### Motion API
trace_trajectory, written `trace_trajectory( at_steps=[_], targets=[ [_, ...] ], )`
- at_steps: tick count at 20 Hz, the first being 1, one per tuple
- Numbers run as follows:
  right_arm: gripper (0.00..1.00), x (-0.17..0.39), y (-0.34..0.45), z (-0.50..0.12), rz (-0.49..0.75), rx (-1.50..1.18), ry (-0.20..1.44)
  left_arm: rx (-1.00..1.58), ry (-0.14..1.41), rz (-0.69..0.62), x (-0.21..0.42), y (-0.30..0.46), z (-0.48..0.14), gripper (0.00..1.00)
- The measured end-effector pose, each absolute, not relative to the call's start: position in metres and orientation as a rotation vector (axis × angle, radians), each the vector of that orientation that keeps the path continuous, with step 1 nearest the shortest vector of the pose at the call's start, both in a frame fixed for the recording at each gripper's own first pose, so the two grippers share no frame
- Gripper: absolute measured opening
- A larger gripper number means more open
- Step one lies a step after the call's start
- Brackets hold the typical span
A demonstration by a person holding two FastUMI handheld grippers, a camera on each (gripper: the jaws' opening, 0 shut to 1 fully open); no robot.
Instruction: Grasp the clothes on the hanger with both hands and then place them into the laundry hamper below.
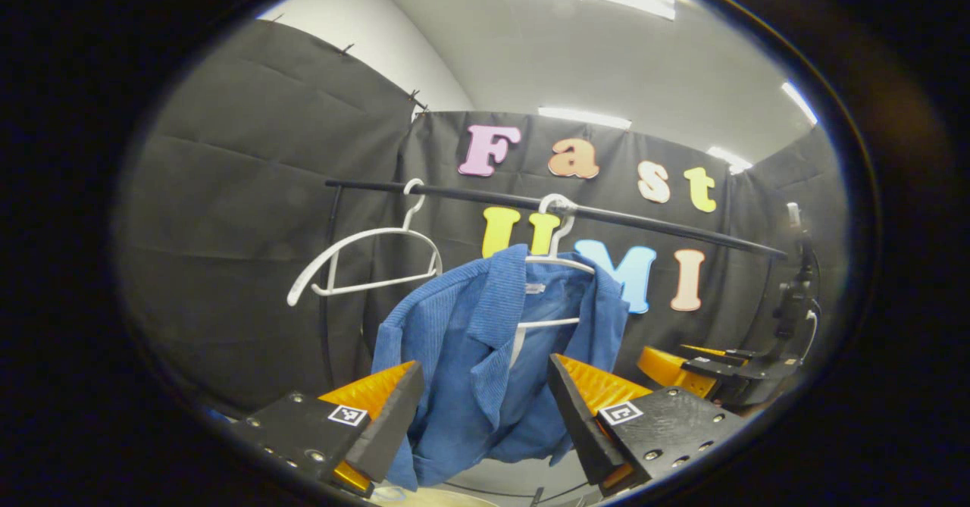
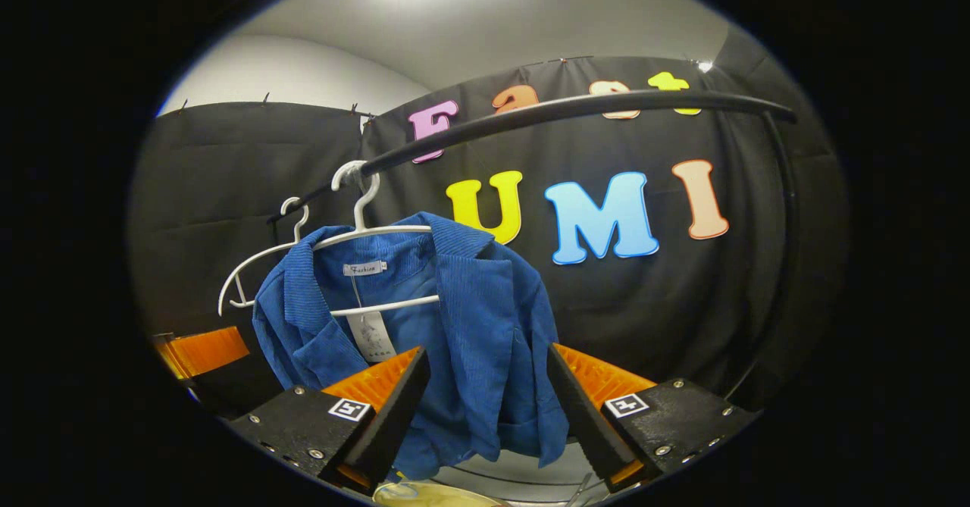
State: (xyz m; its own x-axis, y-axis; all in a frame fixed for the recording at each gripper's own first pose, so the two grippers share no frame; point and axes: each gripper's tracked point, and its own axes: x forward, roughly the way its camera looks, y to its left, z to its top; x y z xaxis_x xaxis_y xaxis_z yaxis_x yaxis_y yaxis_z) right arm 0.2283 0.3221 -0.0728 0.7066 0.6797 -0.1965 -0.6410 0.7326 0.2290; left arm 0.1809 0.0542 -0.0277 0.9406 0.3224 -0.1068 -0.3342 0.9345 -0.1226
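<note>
A blue corduroy jacket (image 1: 485, 355) hangs on a white hanger (image 1: 557, 261) from a black rail (image 1: 644, 223). In the left gripper view my left gripper (image 1: 485, 416) is open, its fingers either side of the jacket's lower half, not pressing on it. The right gripper (image 1: 701, 367) shows farther off at the right. In the right gripper view the same jacket (image 2: 470, 325) hangs on its hanger (image 2: 379, 230), a white tag at its collar. My right gripper (image 2: 489, 412) is open, its fingers flanking the jacket's right front. The left gripper (image 2: 201, 352) shows at the left edge.
An empty white hanger (image 1: 364, 264) hangs to the left on the same rail (image 2: 568, 109). A pale rounded rim (image 2: 432, 494) shows at the bottom below the jacket. A black stand (image 1: 796, 287) rises at the right.
</note>
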Motion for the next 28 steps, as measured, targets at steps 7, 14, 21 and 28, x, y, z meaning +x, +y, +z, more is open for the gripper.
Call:
trace_trajectory(
  at_steps=[7,14,21,28],
  targets=[
    [0.92,0.266,0.367,-0.105,0.821,0.154,0.333,-0.111,0.147,0.429,0.231,0.064,-0.048,0.94],
    [0.95,0.283,0.396,-0.124,0.873,0.144,0.358,-0.132,0.166,0.536,0.274,0.078,-0.065,0.94],
    [0.95,0.298,0.41,-0.128,0.887,0.167,0.35,-0.092,0.174,0.666,0.283,0.1,-0.071,0.93],
    [0.69,0.296,0.41,-0.131,0.92,0.227,0.392,-0.084,0.173,0.657,0.289,0.095,-0.076,0.43]
  ],
)
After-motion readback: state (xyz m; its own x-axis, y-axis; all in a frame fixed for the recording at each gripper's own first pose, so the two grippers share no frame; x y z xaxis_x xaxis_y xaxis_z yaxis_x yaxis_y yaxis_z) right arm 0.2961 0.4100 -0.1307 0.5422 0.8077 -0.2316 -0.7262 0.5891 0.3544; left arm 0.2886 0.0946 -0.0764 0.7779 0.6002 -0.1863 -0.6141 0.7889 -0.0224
